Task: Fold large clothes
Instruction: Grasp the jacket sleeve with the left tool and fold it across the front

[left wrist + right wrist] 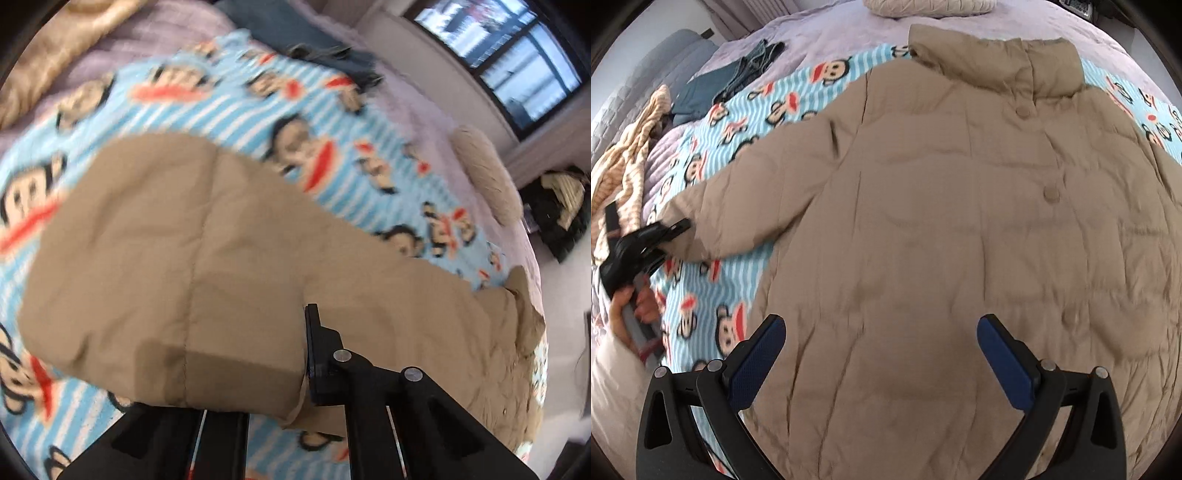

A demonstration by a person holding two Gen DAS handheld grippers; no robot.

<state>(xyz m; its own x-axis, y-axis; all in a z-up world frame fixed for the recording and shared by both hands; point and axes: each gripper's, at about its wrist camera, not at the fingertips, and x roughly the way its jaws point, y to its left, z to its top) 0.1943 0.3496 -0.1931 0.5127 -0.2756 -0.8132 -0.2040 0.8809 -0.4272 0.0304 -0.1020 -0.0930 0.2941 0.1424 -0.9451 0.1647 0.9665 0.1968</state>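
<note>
Bedroom, bed (827, 33) under monkey-print blanket (713, 280) | tan puffer jacket (942, 229) lies front-up, sleeves spread | left hand-held gripper (670, 229) clamps the sleeve cuff (236, 384) | right hand-held gripper (881, 354) hovers open over the hem | judgement: light, soft, springy, slick shell; pinch cuffs, hem, seams.

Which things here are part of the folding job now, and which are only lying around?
For the job: tan puffer jacket; its sleeve cuff, held in left claw; right claw, open.
Lying about: dark jeans; striped cloth; pillow.
</note>
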